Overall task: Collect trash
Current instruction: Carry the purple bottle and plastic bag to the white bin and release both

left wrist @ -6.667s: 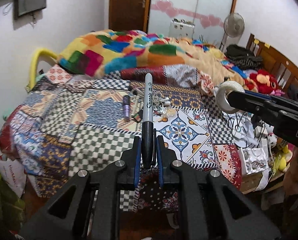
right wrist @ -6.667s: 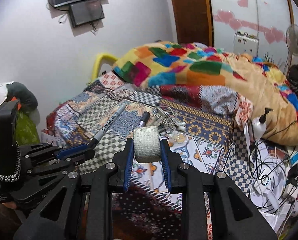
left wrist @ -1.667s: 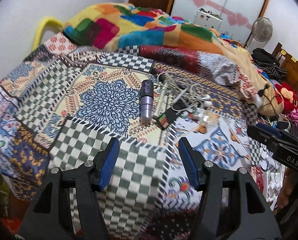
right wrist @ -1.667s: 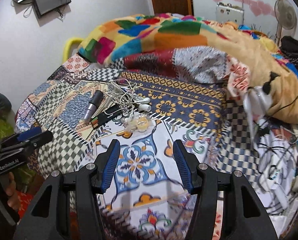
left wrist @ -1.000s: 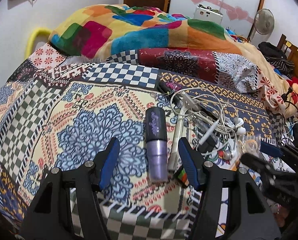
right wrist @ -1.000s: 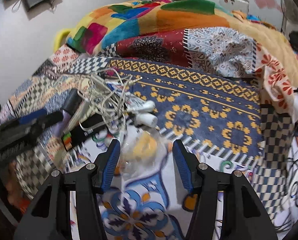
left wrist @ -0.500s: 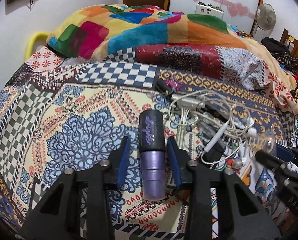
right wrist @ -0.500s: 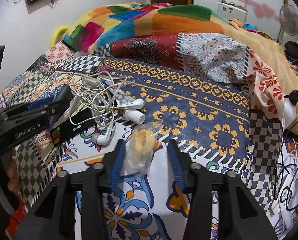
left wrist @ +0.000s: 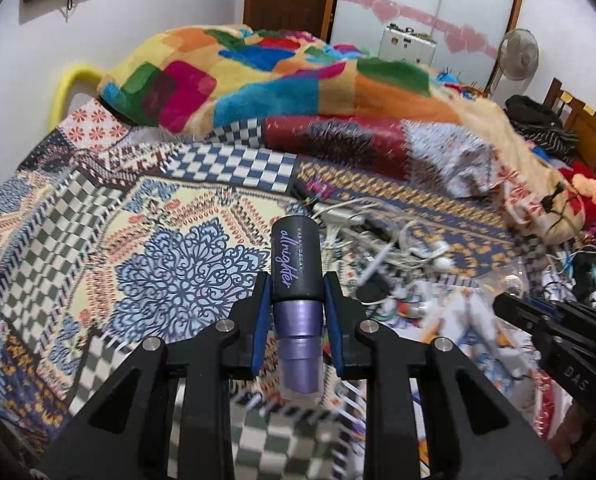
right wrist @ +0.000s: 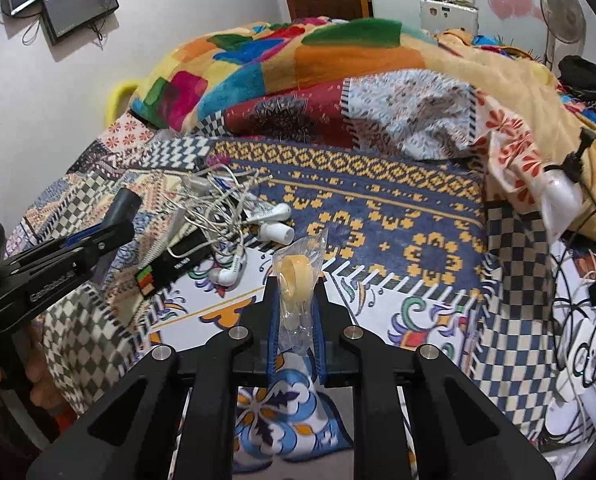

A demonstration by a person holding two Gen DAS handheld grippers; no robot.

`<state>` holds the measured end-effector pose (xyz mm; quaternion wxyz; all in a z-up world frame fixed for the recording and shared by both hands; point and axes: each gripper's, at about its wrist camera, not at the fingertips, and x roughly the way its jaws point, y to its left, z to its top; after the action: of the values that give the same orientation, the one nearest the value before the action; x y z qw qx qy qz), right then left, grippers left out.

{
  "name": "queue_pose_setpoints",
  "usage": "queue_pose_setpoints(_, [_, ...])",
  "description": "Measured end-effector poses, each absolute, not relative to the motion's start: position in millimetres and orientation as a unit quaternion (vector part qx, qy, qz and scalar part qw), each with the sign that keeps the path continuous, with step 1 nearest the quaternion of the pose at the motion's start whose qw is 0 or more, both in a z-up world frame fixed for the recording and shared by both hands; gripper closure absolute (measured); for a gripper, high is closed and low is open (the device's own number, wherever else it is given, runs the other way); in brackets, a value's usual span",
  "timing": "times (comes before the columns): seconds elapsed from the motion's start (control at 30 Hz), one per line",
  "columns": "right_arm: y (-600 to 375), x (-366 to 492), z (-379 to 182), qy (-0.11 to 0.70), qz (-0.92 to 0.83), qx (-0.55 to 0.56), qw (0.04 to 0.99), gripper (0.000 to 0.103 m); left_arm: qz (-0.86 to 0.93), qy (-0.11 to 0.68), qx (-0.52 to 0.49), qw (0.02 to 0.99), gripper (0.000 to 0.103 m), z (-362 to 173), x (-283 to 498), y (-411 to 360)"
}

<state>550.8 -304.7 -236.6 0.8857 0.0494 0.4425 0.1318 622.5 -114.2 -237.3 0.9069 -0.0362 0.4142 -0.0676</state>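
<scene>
My left gripper (left wrist: 296, 292) is shut on a black and purple cosmetic tube (left wrist: 296, 280) and holds it lifted above the patterned bedspread (left wrist: 97, 240). The tube's black end also shows in the right wrist view (right wrist: 122, 204). My right gripper (right wrist: 295, 308) is shut on a clear plastic bag with a yellow ring inside (right wrist: 296, 276), held just above the bed. The left gripper shows at the left in the right wrist view (right wrist: 93, 236); the right gripper shows at the right in the left wrist view (left wrist: 510, 304).
A tangle of white earphones and cables (right wrist: 225, 208) and a black box with coloured stripes (right wrist: 173, 266) lie on the bed. A colourful blanket (left wrist: 277, 76) is heaped behind. Cables and clutter (right wrist: 578, 340) sit at the right edge.
Both grippers have closed on their items and lifted them off the bedspread: the left with the tube, the right with the plastic bag.
</scene>
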Motion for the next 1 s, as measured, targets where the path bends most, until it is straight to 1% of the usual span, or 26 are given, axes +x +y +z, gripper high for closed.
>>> queue_pose_setpoints(0.27, [-308.4,523.0,-182.4,0.409,0.141,0.05,0.9,0.09,-0.076,0.376,-0.031,0.923,0.078,-168.3,575.2,-117.4])
queue_pose_setpoints(0.63, [-299.4,452.4,-96.5,0.343,0.164,0.04,0.924,0.09,-0.074,0.32,-0.024,0.944,0.078,-77.6,477.2,-108.8])
queue_pose_setpoints(0.8, [-286.0,416.3,-67.2,0.319,0.182,0.031,0.93,0.09,-0.061,0.301,-0.023,0.951,0.078,-52.0,428.7,-92.9])
queue_pose_setpoints(1.0, [-263.8,376.3,-42.6,0.299,0.208,0.02,0.931,0.09,-0.04,0.289,-0.031,0.956,0.078,-37.3,377.6,-64.0])
